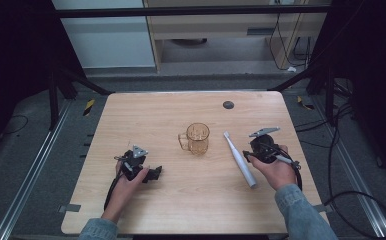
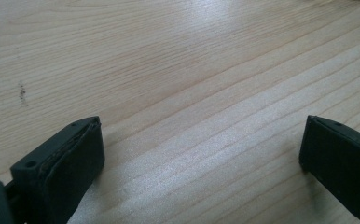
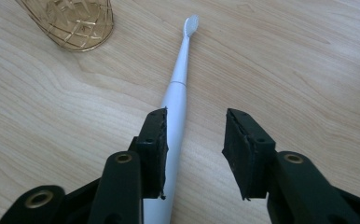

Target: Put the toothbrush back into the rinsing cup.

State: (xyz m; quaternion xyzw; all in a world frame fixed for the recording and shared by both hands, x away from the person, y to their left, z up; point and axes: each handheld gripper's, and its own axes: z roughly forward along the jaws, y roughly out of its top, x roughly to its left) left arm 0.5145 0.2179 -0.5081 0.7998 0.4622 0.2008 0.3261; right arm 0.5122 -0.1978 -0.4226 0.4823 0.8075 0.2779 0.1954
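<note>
While both of our hands rest on the wooden table (image 1: 191, 200), we hold 1 gripper in each. Our left gripper (image 1: 153, 174) sits low on the near-left part of the tabletop, and its own view shows its 2 black jaws spread wide apart over bare wood grain, with nothing between them. Our left hand (image 1: 126, 187) wraps its body from behind.

Our right gripper (image 3: 194, 140) is on the right side of the table, held in our right hand (image 1: 276, 172). Its jaws stand parted with an empty gap between them. A white electric toothbrush (image 3: 177, 93) lies flat on the table, running diagonally, its brush head pointing away from us and its handle passing under or just beside the jaw on the left of the right gripper view; we cannot tell whether that jaw touches it.

An amber glass mug (image 1: 196, 138) with a handle stands upright near the table's centre, just left of the toothbrush head and apart from it. A small dark round mark (image 1: 228, 105) sits near the far edge.
</note>
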